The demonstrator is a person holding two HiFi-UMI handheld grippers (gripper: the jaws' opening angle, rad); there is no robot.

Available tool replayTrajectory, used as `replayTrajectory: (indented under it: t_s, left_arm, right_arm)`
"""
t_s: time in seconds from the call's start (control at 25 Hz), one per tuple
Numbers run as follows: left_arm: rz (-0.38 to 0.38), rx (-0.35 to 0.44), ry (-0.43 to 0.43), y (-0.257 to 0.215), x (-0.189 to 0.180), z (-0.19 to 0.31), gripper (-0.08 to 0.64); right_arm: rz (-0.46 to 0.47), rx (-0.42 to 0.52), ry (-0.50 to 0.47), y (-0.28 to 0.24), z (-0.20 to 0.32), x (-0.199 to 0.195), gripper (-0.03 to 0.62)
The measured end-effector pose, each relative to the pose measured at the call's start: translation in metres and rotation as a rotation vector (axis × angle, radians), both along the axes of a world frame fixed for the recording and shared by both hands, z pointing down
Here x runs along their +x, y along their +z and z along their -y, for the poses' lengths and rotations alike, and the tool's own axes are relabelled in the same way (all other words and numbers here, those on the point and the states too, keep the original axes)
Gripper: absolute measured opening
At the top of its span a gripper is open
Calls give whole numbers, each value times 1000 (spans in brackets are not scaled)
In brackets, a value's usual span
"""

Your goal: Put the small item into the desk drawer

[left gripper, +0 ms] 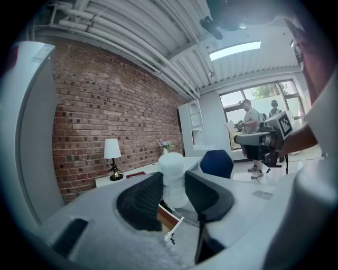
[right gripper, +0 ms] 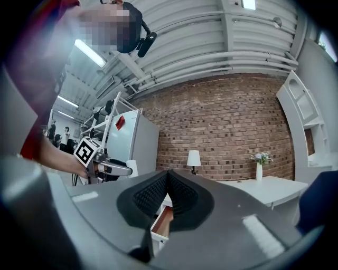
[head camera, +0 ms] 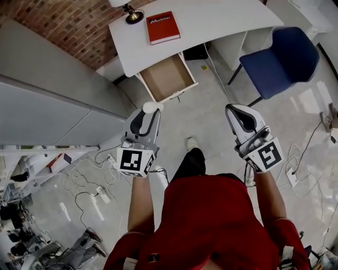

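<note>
**Head view:** the left gripper (head camera: 148, 112) carries the white item (head camera: 152, 107) at its tip, and the open drawer (head camera: 166, 79) lies at 12 o'clock from it.
**Left gripper view:** the jaws pinch the item.
**Right gripper view:** the right gripper (right gripper: 168, 179) has its jaws pressed together, with nothing between them.

A brick wall (head camera: 68, 26), glossy grey floor (head camera: 211, 116), blue chair (head camera: 280, 60).

The lamp (head camera: 132, 16) is cut by the top edge; the drawer (head camera: 166, 78) runs partly under the desk (head camera: 211, 21).
</note>
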State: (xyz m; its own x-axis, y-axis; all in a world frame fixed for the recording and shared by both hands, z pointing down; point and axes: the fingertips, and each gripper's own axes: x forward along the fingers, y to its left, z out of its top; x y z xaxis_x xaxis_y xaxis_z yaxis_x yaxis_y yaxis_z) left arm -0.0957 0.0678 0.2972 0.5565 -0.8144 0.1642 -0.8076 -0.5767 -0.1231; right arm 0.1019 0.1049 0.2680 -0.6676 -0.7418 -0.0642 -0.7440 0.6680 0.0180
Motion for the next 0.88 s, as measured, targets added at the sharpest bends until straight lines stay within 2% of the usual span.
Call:
replayTrajectory:
  t_s: [0.4, 0.88]
  left_arm:
    - [6, -105, 35, 58, -30, 114, 137]
    - [-11, -307, 71, 146, -23, 187, 137]
  right_arm:
    - [-37, -49, -24, 17, 128, -50, 12]
    - [-85, -106, -49, 55, 198, -58, 12]
